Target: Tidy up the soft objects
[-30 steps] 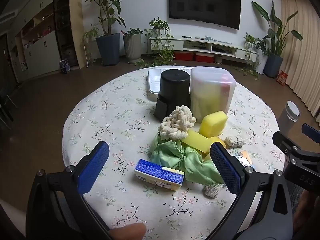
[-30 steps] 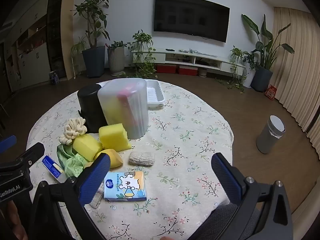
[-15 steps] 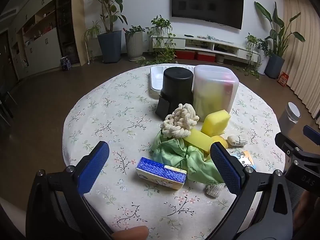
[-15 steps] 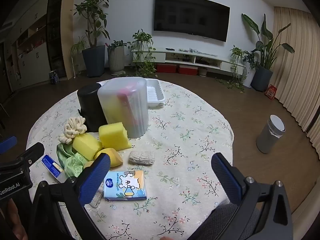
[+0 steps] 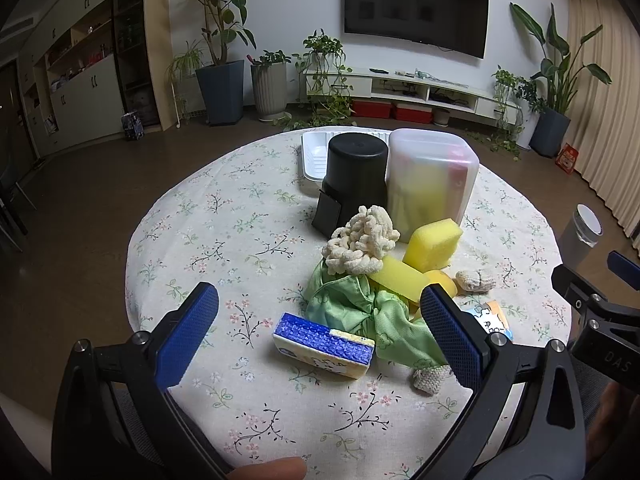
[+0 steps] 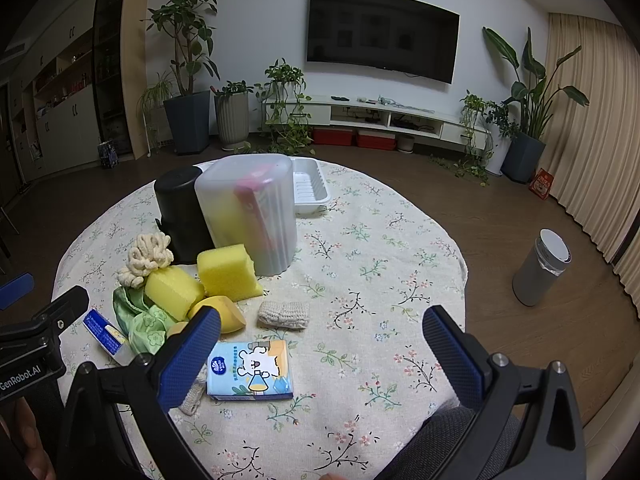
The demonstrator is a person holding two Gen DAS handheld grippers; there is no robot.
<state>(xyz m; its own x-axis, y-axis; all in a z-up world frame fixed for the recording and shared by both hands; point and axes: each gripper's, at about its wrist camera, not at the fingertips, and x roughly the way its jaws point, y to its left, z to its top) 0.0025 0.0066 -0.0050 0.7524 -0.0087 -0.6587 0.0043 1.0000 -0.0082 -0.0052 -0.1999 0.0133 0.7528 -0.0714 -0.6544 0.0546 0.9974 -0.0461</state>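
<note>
Round table [image 5: 224,216] under a floral cloth; soft goods heaped near its middle, two hand-held tools hovering at the near edge.

Left gripper [image 5: 320,330]: jaws spread wide, nothing between them; blue pads [image 5: 188,334] raised above the cloth; blue-topped sponge [image 5: 324,344] lies flat on the cloth between the pads, nearer the right one, not touched.

Behind that sponge, left to right: green cloth [image 5: 356,308], crumpled, its right end passing behind the right pad; cream chenille mitt [image 5: 360,246] resting on the cloth's far end; yellow sponge slab [image 5: 400,280] lying against the mitt; yellow sponge block [image 5: 432,242] tilted on the slab; knitted cream pad [image 5: 476,280] just right of the block, apart from it.

Further back: black canister [image 5: 356,176], upside down; frosted tub [image 5: 432,180], upside down beside it and touching it, with yellow and red shapes dimly visible through its wall; white tray [image 5: 312,156] behind both.

Right gripper [image 6: 322,350]: jaws likewise spread wide, holding nothing; tissue packet [image 6: 250,370] with a bear print lies flat on the cloth between the pads, close to the left one; a second knitted piece [image 6: 192,394] pokes out from under the left pad, beside the packet; whether it touches the pad cannot be told.

Grey bin [image 6: 540,272] stands on the floor, well right of the table.
</note>
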